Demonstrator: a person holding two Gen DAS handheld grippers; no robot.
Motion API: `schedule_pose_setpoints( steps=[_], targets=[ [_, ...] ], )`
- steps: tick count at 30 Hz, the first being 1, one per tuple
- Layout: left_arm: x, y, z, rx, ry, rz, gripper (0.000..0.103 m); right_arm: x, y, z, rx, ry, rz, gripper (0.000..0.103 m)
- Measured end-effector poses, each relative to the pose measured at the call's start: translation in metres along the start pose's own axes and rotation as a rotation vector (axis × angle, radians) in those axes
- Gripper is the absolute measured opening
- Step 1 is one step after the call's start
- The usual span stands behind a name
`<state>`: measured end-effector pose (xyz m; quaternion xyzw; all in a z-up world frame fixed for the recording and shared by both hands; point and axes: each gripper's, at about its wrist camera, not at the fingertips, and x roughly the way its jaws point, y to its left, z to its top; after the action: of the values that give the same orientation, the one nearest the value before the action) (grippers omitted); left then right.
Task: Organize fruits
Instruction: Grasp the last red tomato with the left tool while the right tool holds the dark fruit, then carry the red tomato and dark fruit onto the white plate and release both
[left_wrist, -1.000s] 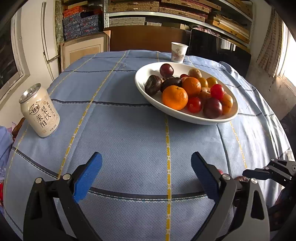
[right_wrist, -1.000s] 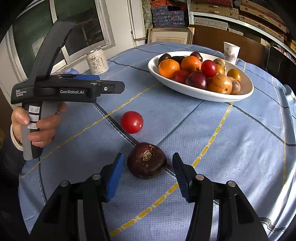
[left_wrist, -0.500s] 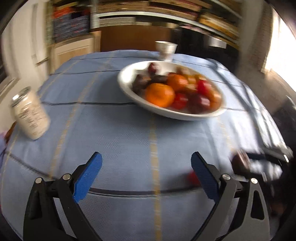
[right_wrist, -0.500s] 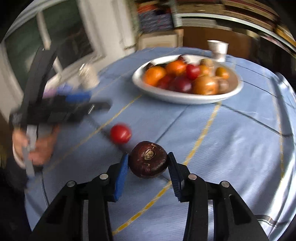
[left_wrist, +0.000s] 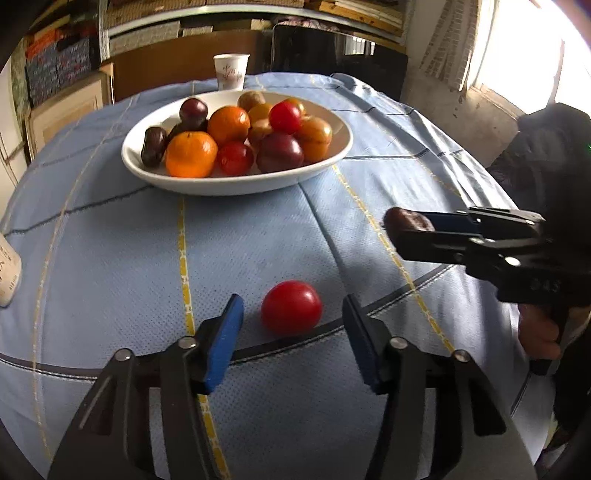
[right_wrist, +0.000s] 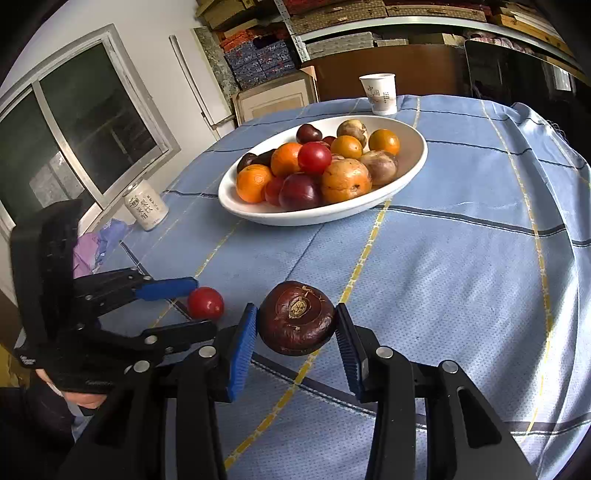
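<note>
A white oval bowl (left_wrist: 325, 168) (right_wrist: 413, 162) holds several oranges, red and dark fruits at the table's far middle. A red tomato (left_wrist: 291, 307) (right_wrist: 205, 302) lies on the blue cloth between the open fingers of my left gripper (left_wrist: 293, 325), which also shows in the right wrist view (right_wrist: 192, 306). My right gripper (right_wrist: 295, 328) is shut on a dark brown round fruit (right_wrist: 296, 317) and holds it just above the cloth. In the left wrist view the right gripper (left_wrist: 410, 227) shows at the right, with the brown fruit (left_wrist: 402, 220) at its tip.
A paper cup (left_wrist: 231, 71) (right_wrist: 380, 93) stands behind the bowl. A drink can (right_wrist: 145, 206) stands at the table's left edge. Shelves with boxes and a dark chair are behind the table. The blue checked cloth (right_wrist: 461, 266) covers the round table.
My right gripper closed on the brown fruit and lifted it slightly. My left gripper swung right and forward, so the red tomato now lies between its narrowed fingers.
</note>
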<state>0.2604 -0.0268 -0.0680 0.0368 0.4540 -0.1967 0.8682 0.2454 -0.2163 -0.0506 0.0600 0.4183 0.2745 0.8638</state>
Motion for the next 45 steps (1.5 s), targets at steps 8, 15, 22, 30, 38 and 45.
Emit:
schedule_pose_setpoints(
  steps=[8,15,22,30,38,45],
  targets=[
    [0.007,0.002,0.001,-0.006,0.018,0.017,0.042,-0.003,0.002,0.0,-0.01,-0.007,0.001,0.043],
    [0.006,0.001,0.002,0.0,0.013,0.014,0.032,-0.001,0.005,0.0,-0.028,-0.007,-0.015,0.043],
    [-0.011,-0.004,0.003,-0.003,-0.047,0.057,0.032,-0.004,0.005,0.005,-0.016,-0.028,-0.023,0.043],
    [-0.021,0.015,0.054,-0.006,-0.097,0.146,0.032,-0.005,0.005,0.054,0.005,-0.119,-0.039,0.043],
    [0.003,0.065,0.141,-0.093,-0.154,0.201,0.032,0.025,-0.012,0.126,0.059,-0.216,-0.111,0.043],
    [0.043,0.085,0.167,-0.127,-0.108,0.212,0.032,0.065,-0.031,0.147,0.074,-0.173,-0.135,0.043]
  ],
)
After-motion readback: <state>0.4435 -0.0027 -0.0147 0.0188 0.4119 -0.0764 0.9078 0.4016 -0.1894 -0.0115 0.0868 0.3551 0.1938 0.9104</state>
